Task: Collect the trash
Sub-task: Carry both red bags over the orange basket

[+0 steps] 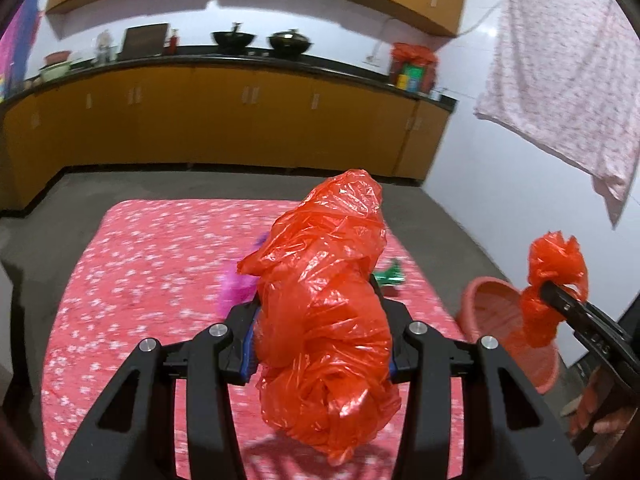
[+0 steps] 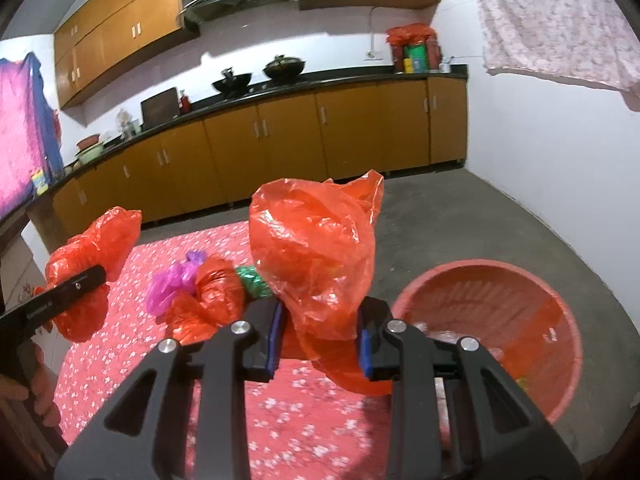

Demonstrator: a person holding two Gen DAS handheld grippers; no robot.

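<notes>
Tongs (image 1: 320, 328) gripping bag (image 1: 324, 320), floral tablecloth (image 1: 140, 280)

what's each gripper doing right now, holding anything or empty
Left gripper: shut on a crumpled red plastic bag.
Right gripper: shut on another red plastic bag.

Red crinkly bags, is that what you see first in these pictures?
Yes. Each gripper is shut on a crumpled red plastic bag: the left gripper holds one red bag above the pink flowered tablecloth, and the right gripper holds another red bag. Next comes the big red basket on the floor beside the table, near the right gripper.
</notes>
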